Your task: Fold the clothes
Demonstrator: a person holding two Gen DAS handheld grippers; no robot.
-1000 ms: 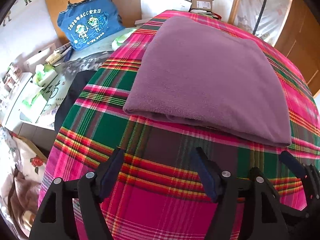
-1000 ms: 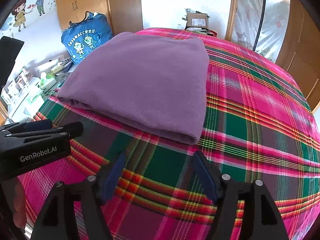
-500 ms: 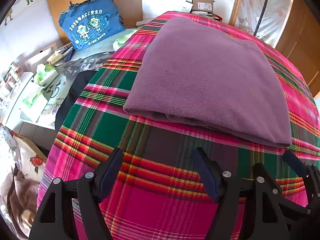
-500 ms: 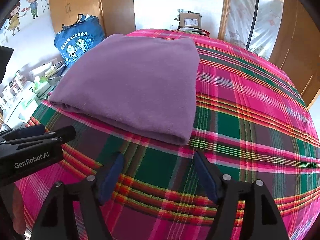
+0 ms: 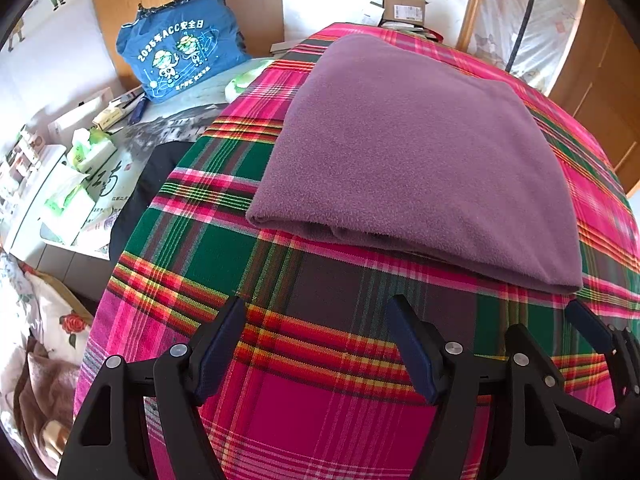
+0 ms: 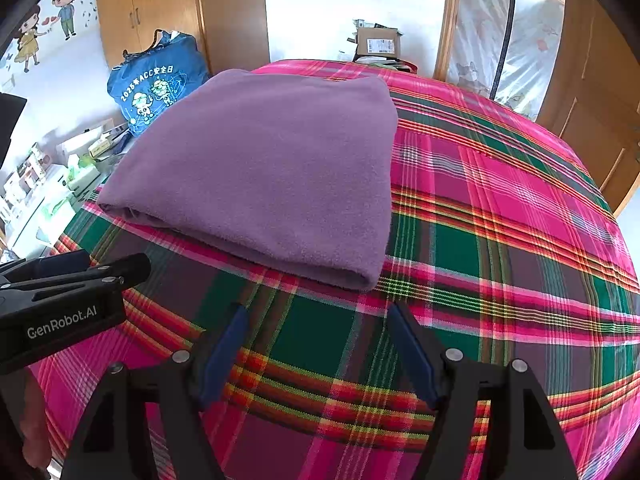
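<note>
Plaid bedspread is filling most of both views, pink, green and red checks. It is sitting a little lower in the right wrist view than a second ago, with more wall and wardrobe showing above; the left wrist view is holding almost the same framing.

Folded purple fleece garment is lying flat on the bedspread, at 12 o'clock from the left gripper and 11 o'clock from the right gripper. Its shape and place on the plaid are matching the earlier frames; nothing is touching it.

Blue printed tote bag is standing off the bed at 10 o'clock, unchanged.

Left gripper is hovering short of the garment's near edge, fingers released and spread, grasping nothing, same gap as before.

Right gripper is likewise spread and empty, near the garment's near right corner.
</note>
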